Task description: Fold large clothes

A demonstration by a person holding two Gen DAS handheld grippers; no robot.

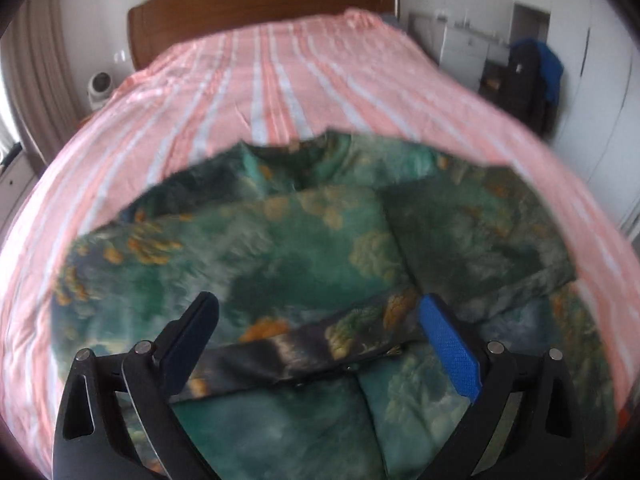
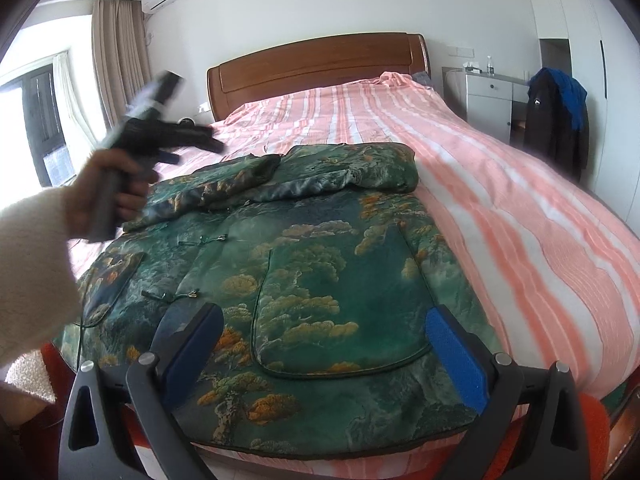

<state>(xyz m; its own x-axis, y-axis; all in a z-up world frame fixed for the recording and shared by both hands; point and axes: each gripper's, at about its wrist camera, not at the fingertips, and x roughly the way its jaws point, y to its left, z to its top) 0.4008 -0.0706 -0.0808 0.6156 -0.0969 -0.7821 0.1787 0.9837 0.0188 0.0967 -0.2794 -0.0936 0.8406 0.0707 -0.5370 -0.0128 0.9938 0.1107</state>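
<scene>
lying flat on bed [image 2: 520, 208], green printed jacket [image 2: 320, 280], sleeves folded across.

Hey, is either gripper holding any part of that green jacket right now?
No. The left gripper and right gripper both have open jaws with nothing between them; the green jacket lies free on the striped bed.
</scene>
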